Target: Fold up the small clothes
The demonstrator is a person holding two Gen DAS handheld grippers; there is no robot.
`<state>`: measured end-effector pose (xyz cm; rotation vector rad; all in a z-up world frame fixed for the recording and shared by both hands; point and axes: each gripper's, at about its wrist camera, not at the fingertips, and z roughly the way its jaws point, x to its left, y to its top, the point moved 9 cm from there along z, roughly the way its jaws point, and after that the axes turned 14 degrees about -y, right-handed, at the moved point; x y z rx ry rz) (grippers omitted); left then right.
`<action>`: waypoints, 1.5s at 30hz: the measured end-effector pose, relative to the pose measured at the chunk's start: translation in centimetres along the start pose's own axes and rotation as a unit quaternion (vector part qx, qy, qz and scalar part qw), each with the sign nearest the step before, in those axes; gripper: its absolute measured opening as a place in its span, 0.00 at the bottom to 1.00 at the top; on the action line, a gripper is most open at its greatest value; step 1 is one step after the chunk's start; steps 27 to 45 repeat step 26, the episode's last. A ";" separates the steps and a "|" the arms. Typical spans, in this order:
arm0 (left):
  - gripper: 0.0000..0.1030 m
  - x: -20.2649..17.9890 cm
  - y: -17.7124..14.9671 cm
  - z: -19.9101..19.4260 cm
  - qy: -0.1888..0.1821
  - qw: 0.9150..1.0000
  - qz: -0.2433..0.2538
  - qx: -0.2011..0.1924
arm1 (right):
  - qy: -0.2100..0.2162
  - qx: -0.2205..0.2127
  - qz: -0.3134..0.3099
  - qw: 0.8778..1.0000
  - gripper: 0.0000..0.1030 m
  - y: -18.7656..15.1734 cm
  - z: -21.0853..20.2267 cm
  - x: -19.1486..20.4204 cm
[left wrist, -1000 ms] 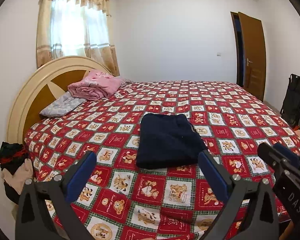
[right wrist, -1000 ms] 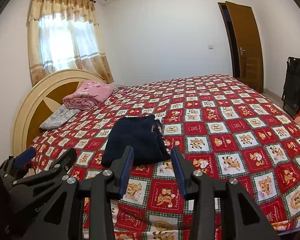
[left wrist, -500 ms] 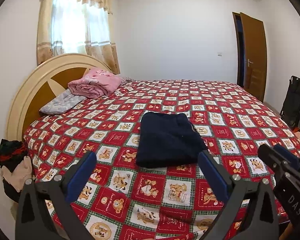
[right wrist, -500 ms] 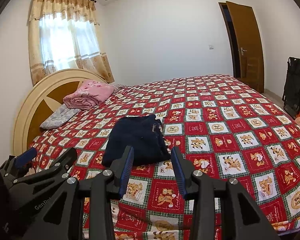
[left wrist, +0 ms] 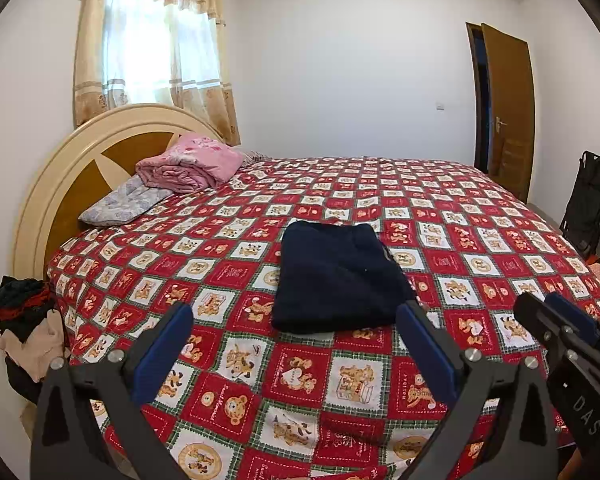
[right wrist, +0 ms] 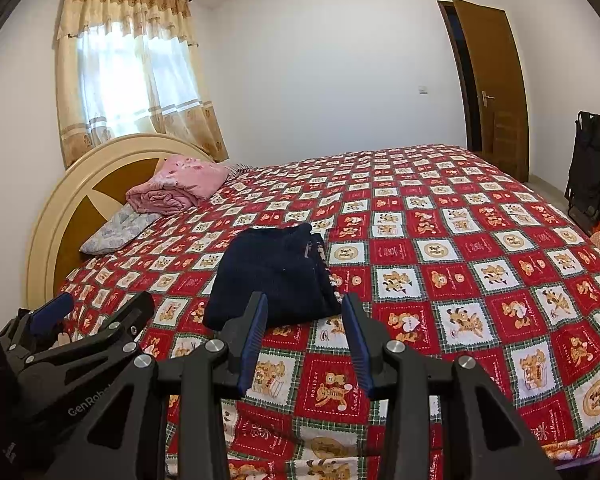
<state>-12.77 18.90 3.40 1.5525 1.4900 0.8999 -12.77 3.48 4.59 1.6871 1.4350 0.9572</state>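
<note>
Left wrist view: the left hand-held gripper (left wrist: 296,344) hangs over the near edge of the bed (left wrist: 480,248), jaws spread wide with nothing between them. A folded navy garment (left wrist: 336,276) lies flat on the red patchwork bedspread, just beyond the fingertips and toward the middle of the bed, apart from both pads. At the headboard (left wrist: 60,184) end sit a rolled pink blanket (left wrist: 192,164) and a grey pillow (left wrist: 120,204) beneath it. A heap of dark and beige clothes (left wrist: 24,336) rests off the bed's left near corner. The right hand-held gripper (left wrist: 560,328) shows at the right edge.

Right wrist view: the right hand-held gripper (right wrist: 304,332) is also over the near edge, jaws parted by a moderate gap and pinching nothing. The garment (right wrist: 272,276) lies just past its fingertips, untouched, a little left of centre. The left hand-held gripper (right wrist: 96,312) appears at the lower left. A brown door (right wrist: 492,88) stands open in the far right corner, with a black bag (right wrist: 592,164) against the right wall.
</note>
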 end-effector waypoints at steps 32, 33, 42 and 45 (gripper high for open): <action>1.00 0.1 0.0 0.6 0.000 1.000 0.004 -0.005 | -0.002 0.003 0.003 1.000 0.40 -0.3 0.3 -0.3; 1.00 0.1 0.0 0.6 0.000 1.000 0.004 -0.005 | -0.002 0.003 0.003 1.000 0.40 -0.3 0.3 -0.3; 1.00 0.1 0.0 0.6 0.000 1.000 0.004 -0.005 | -0.002 0.003 0.003 1.000 0.40 -0.3 0.3 -0.3; 1.00 0.1 0.0 0.6 0.000 1.000 0.004 -0.005 | -0.002 0.003 0.003 1.000 0.40 -0.3 0.3 -0.3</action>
